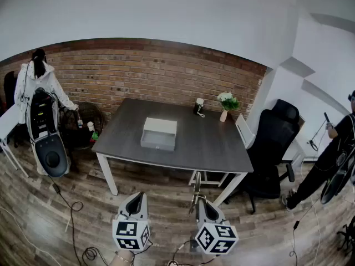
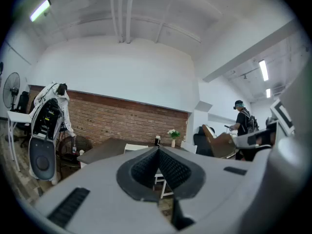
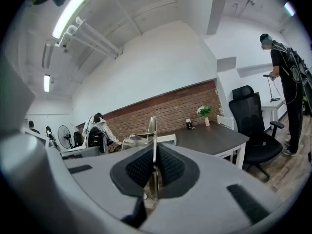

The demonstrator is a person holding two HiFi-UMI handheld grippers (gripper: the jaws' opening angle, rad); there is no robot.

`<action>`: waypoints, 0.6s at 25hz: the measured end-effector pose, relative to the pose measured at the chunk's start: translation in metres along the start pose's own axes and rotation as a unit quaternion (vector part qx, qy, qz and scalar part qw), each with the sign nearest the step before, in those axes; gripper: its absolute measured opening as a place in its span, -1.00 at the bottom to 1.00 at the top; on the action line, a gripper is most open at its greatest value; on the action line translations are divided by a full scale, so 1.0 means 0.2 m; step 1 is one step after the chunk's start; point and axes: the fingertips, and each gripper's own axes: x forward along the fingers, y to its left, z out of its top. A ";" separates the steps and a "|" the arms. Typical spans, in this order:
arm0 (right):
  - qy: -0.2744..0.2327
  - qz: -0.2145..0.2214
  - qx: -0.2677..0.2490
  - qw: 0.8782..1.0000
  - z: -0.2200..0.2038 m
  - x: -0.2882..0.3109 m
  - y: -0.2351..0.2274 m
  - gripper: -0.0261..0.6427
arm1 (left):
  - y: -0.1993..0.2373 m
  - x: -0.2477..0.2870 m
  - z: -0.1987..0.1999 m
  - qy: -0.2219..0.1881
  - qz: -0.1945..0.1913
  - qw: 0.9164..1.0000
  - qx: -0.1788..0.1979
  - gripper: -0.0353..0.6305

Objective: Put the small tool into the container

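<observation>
Pinching the small tool, a thin metal strip, in the right gripper fingers, with its end sticking out past the tips. On the left gripper the fingers are pressed together with nothing between them. Both hang off the table, short of its near edge, over the wood floor. The white container sits open mid-table, nearer the left edge. A flower vase stands at the far right corner.
</observation>
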 end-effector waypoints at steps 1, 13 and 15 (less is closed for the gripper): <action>-0.001 0.002 0.000 1.000 0.00 0.01 0.00 -0.91 | 0.00 0.01 0.00 0.001 0.000 1.000 0.001 -0.90; 0.019 0.033 0.007 0.999 0.01 0.15 -0.10 -0.91 | -0.03 0.15 -0.03 0.006 0.021 1.000 -0.002 -0.90; 0.022 0.039 0.006 0.999 0.01 0.18 -0.14 -0.91 | -0.04 0.19 -0.03 0.005 0.029 1.000 -0.004 -0.90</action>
